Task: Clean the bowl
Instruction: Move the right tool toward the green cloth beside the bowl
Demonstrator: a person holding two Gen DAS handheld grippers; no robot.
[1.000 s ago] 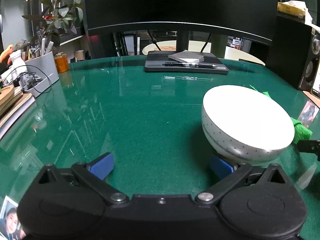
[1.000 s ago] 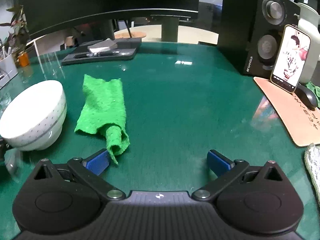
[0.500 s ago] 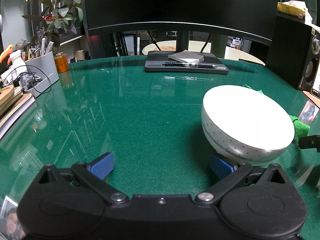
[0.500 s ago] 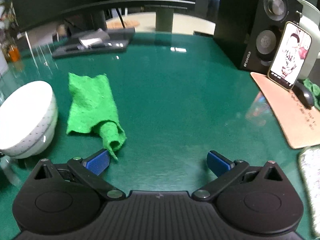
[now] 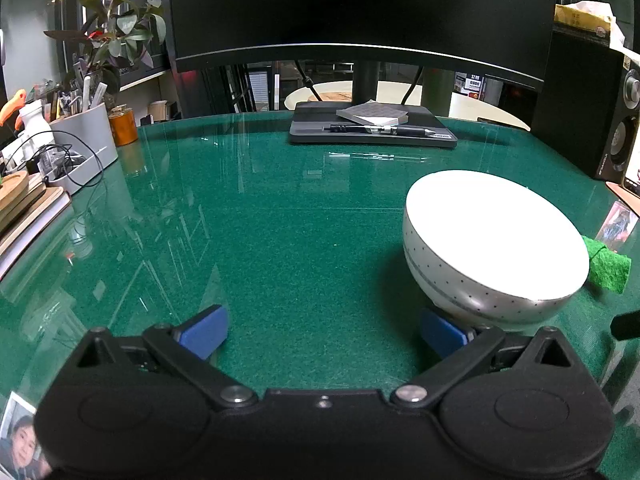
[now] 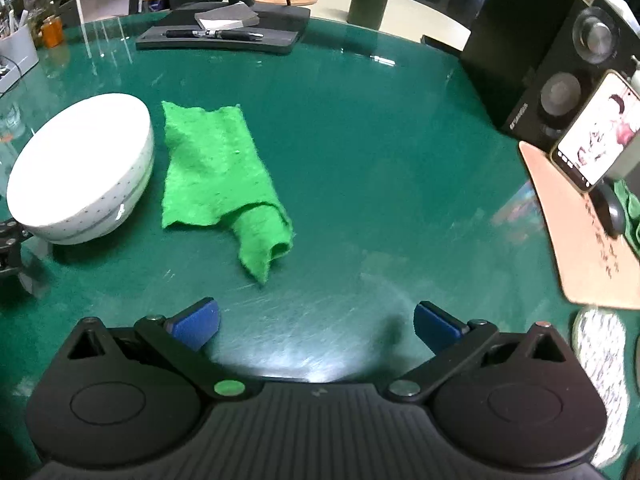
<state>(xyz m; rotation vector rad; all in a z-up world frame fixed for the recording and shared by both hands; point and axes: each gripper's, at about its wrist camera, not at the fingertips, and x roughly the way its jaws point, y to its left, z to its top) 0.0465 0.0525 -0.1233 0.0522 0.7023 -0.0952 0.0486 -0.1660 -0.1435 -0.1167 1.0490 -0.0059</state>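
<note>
The left hand-held gripper [image 5: 320, 328] stays put, wide open and empty, its right pad just beside the white bowl [image 5: 492, 236]. The green cloth [image 6: 218, 168] lies just right of the bowl — the right hand-held gripper [image 6: 316, 320], open and empty, has drawn back above it, likely to grasp it.

We're at an office desk, no question: a wide curved monitor [image 5: 360, 8] fills the top of the left view, its stand rising behind a dark tray [image 5: 372, 130] holding a notepad and a pen [image 5: 380, 130]. The surface [image 5: 280, 232] is green under glass. At the left edge, a grey organiser [image 5: 86, 140] crammed with pens and cables, a potted plant [image 5: 116, 44] above it. Right view, upper right: a black speaker [image 6: 560, 64], a propped phone [image 6: 596, 136], a mouse [image 6: 610, 210] on a tan mat [image 6: 580, 248].
</note>
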